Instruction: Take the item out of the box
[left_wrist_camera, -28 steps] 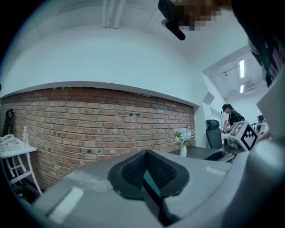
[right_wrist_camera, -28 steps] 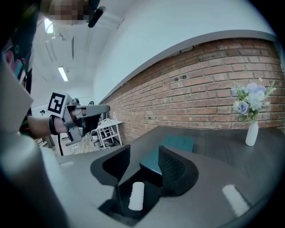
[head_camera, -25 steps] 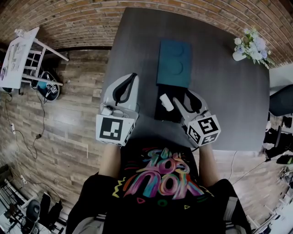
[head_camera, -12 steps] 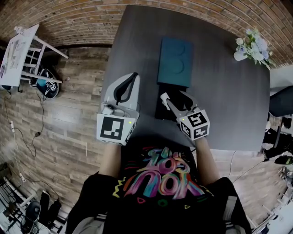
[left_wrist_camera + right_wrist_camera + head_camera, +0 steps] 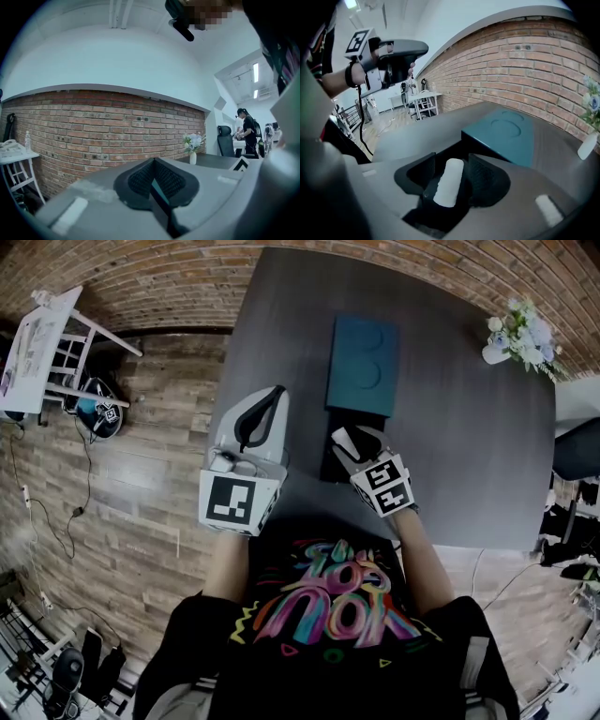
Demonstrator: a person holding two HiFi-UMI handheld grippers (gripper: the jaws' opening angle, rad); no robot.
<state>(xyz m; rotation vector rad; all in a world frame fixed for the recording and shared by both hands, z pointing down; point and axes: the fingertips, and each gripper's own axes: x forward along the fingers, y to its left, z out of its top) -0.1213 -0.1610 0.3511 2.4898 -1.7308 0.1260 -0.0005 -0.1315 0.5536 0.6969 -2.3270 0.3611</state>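
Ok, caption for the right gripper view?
Right gripper open around the white item at the black box, teal lid beyond.

Readable text: none | shirt [image 5: 328, 601], just below the table's [image 5: 469, 427] near edge: bright graffiti lettering, too tangled to read | left gripper [image 5: 277, 392], off the table's left edge: black-and-white square marker [image 5: 232, 502], pattern only | right gripper [image 5: 352, 442], over the table's near edge: second square marker [image 5: 384, 486], pattern only

Pretty cozy room tbh
Brick wall [image 5: 141, 277] at 12 o'clock, plank floor [image 5: 122, 484] at 9, white rack [image 5: 37, 343] at 10, flower vase [image 5: 514, 334] on the grey table [image 5: 469, 446] at 2.
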